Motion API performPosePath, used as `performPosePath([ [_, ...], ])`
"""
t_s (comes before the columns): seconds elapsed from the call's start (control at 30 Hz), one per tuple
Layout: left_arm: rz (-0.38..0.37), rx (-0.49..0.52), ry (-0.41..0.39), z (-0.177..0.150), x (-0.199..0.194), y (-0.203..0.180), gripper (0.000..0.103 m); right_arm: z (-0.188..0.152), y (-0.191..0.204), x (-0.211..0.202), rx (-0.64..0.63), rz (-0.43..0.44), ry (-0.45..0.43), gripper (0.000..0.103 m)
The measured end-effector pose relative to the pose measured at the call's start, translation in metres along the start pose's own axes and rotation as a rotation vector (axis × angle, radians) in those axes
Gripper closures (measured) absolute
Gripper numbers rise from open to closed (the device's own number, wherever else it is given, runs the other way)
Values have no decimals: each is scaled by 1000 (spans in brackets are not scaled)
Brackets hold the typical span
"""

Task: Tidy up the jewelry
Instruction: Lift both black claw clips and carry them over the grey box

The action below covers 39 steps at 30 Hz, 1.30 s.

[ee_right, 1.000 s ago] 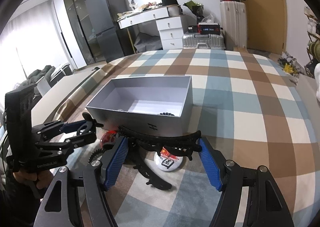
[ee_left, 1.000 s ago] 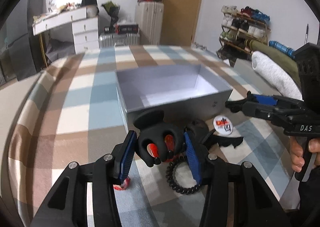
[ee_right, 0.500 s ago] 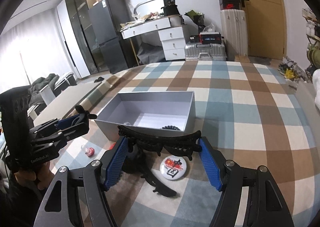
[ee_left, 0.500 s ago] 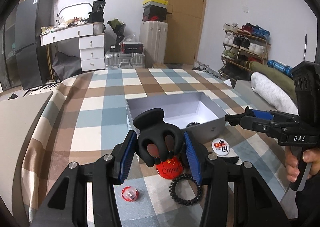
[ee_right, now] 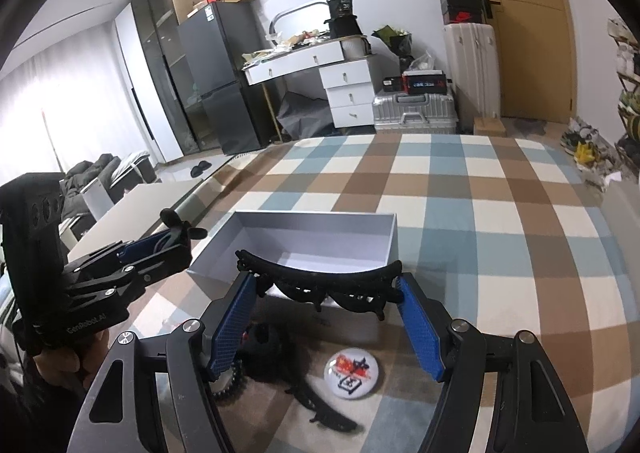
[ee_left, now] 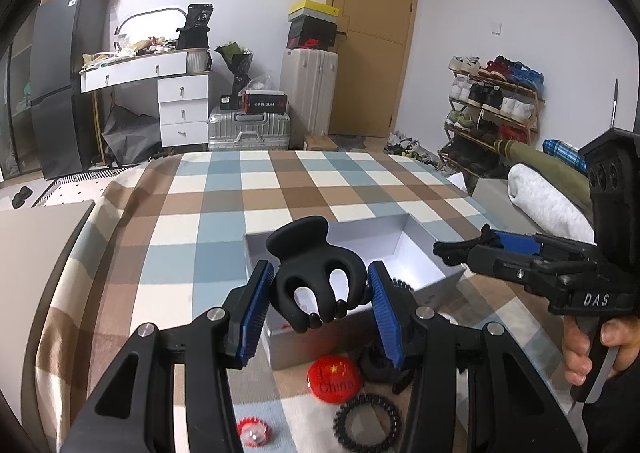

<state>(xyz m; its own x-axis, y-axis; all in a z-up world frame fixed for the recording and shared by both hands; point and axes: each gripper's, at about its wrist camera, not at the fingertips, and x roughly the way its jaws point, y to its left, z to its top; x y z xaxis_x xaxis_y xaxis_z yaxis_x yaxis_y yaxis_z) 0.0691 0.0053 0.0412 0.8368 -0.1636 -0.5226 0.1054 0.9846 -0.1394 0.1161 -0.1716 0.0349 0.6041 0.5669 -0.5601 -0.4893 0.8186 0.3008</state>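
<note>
Between the blue pads of the left gripper (ee_left: 320,305) sits a black claw clip (ee_left: 316,277), pinched at its sides, its rounded tab up and away from the camera and its teeth curling down toward it; its long axis runs from tab to teeth, roughly upright and leaning forward. A second ago the same clip hung low over the cloth with the red badge (ee_left: 335,376) and coil tie (ee_left: 367,423) right behind it; now both lie clearly below and the open grey box (ee_left: 424,253) shows behind the clip, so the lift is made and the carry to the box looks like the step in hand. The right gripper (ee_right: 326,299) holds a long black barrette (ee_right: 320,277), clamped end to end between wide-set pads; its long axis lies crosswise, level, bowed upward in the middle, lacy edge hanging down. It too has risen: the white badge (ee_right: 352,371) and the black pieces on the checked cloth (ee_right: 500,213) now sit farther beneath it, and the box's near wall stands just behind it. Both pieces seem ready to go over the rim and be let go. A small red trinket (ee_left: 252,431) remains on the cloth beside the left gripper's arm.
</note>
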Motion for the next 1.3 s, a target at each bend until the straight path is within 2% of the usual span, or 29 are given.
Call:
performPosePath([
  [0.27, -3, 5, 17, 7, 16, -4, 60, 3, -8, 15, 18, -10, 21, 31],
  [0.67, 30, 21, 65, 4, 41, -8, 60, 5, -13, 35, 17, 1, 45, 32],
  [1.3, 42, 100, 99, -1, 55, -22, 60, 5, -5, 47, -27, -18, 64, 31],
])
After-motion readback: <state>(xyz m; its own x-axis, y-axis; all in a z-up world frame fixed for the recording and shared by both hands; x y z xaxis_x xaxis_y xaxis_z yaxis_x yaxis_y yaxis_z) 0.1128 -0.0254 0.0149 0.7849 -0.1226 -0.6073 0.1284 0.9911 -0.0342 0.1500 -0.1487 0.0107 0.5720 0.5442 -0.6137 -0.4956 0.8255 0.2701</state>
